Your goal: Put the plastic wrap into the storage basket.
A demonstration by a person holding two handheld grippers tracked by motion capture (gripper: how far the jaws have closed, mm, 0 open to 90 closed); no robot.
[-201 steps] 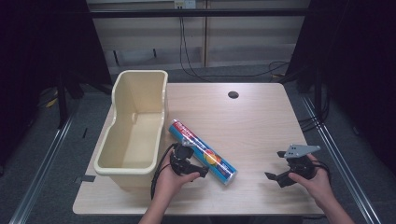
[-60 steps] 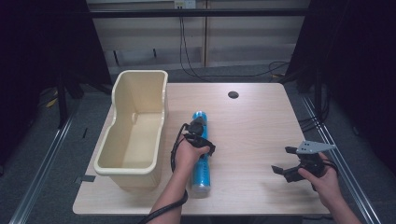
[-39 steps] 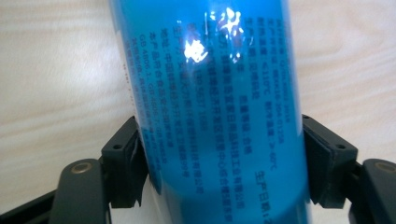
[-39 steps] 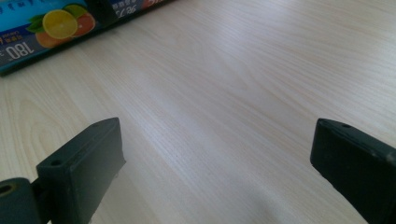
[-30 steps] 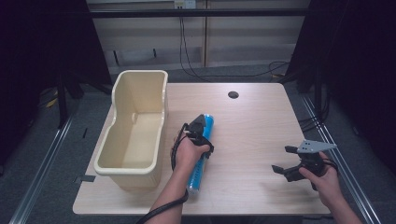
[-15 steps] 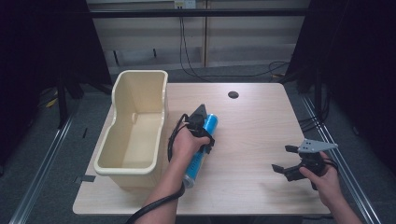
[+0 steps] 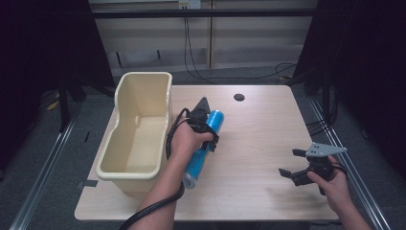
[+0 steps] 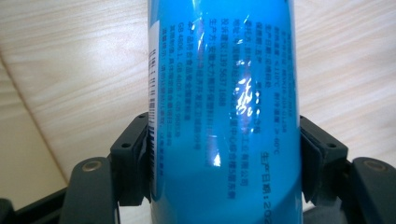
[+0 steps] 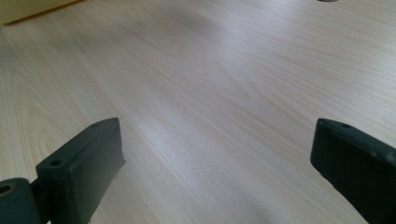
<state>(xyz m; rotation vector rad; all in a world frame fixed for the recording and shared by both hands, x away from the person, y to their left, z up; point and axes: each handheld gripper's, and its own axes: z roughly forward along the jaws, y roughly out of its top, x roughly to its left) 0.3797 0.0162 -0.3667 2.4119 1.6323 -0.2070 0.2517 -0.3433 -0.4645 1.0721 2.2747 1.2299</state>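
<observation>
Right gripper (image 9: 219, 172): two black fingers (image 9: 81, 168) rise from the bottom corners, set wide apart, nothing between them. Beneath and beyond lies the pale wood-grain tabletop (image 9: 210, 79), bare across the middle. At the top left corner, a strip of cream-coloured object (image 9: 32, 9). At the top right edge, a sliver of a dark round mark (image 9: 327, 1), too cut off to identify.

This looks like a lab recording bay: a pale wood-grain bench (image 7: 258, 139) with a round cable hole (image 7: 239, 97) stands between black curtains (image 7: 43, 57), metal floor rails (image 7: 45, 167), and loose black cables (image 7: 191, 52) at the far wall.
</observation>
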